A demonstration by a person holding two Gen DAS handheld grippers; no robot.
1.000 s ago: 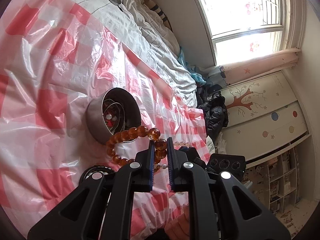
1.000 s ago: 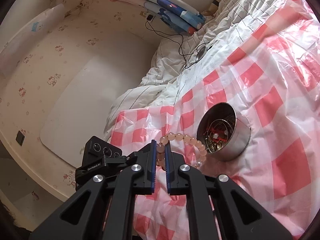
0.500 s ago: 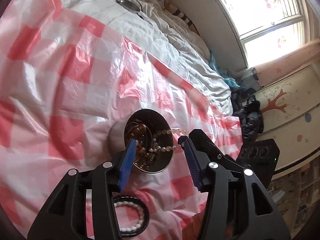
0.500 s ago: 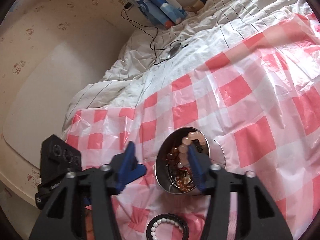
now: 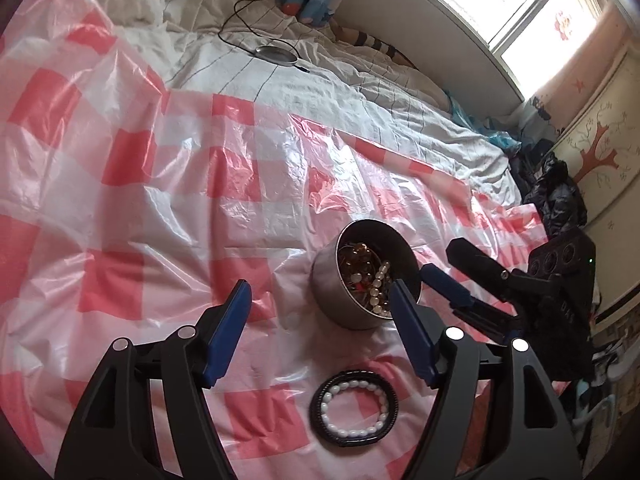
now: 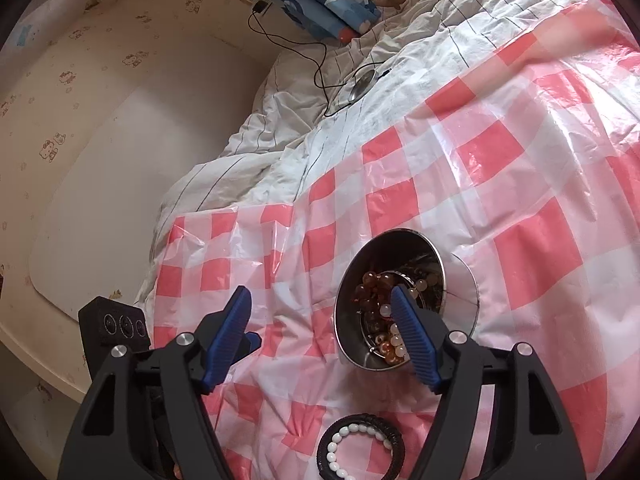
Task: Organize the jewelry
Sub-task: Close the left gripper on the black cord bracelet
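A round metal tin (image 5: 362, 280) stands on the pink-checked plastic sheet (image 5: 160, 200) spread over the bed, holding amber and pale bead bracelets (image 5: 368, 272). The left hand-held gripper (image 5: 320, 292) hangs just above and before it, jaws opening wide with nothing between them. The right hand-held gripper (image 6: 320, 300) is likewise opening and empty, one blue pad over the tin's mouth. A black-and-white bracelet (image 5: 354, 408) lies on the sheet near the tin.

Each gripper, left gripper (image 5: 320, 300) and right gripper (image 6: 320, 304), was built of black plastic arms, fitted with 2 blue ribbed pads and silver screws; a black 3-lens block, possibly a camera, was mounted.
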